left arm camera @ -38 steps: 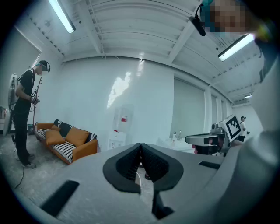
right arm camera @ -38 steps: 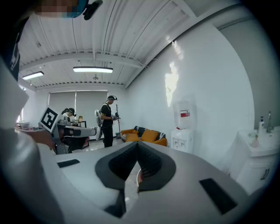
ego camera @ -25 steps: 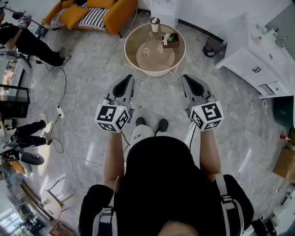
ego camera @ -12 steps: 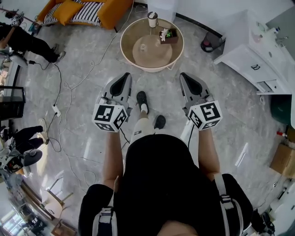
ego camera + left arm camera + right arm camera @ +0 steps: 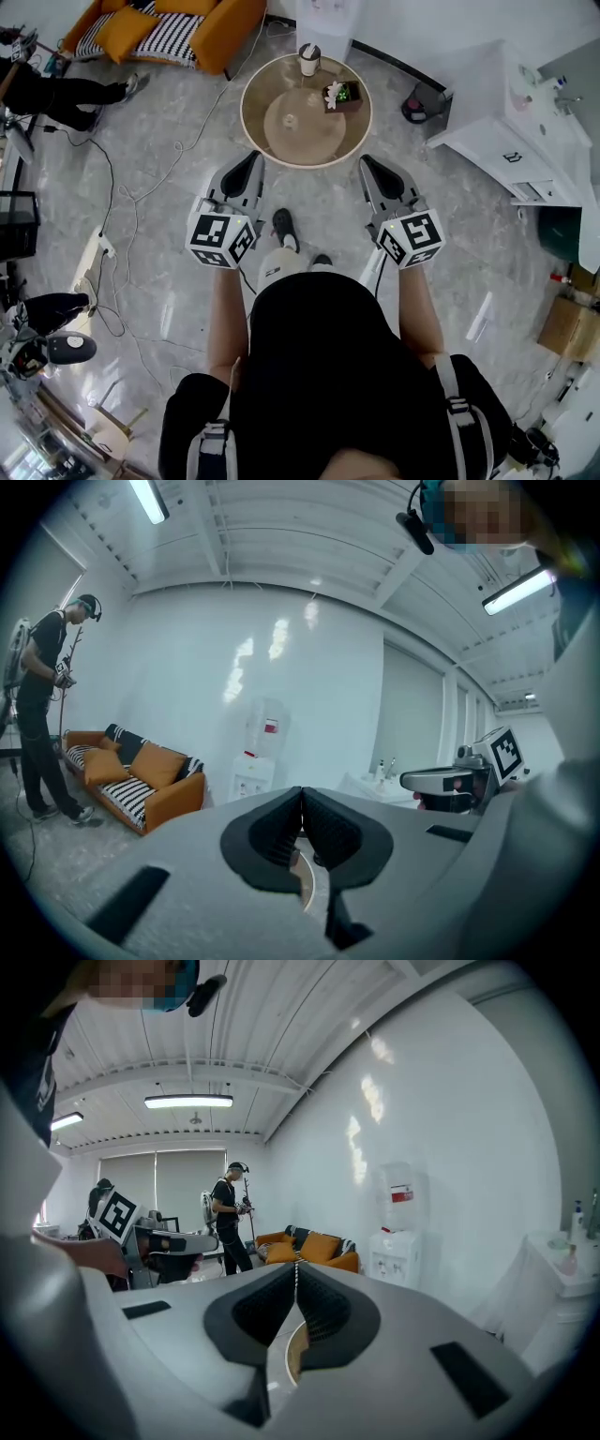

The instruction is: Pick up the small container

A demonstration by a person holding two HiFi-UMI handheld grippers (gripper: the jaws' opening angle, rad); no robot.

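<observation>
Two empty grippers, the left gripper [image 5: 253, 159] and right gripper [image 5: 367, 163], fingers pressed together, hover short of the round bench [image 5: 270, 86] because the cup [image 5: 308, 59] — probably the small container wanted — stands at its far rim, well apart.

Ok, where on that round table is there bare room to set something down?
The near half and left side of the round table look bare. The far right is crowded: a cup stands at the far rim, with a plant box just right of it.

A staged living room, probably inside a lab: orange sofa [image 5: 178, 23], round low surface [image 5: 247, 108], water dispenser [image 5: 255, 761] (another person [image 5: 42, 705] wears recording gear).
</observation>
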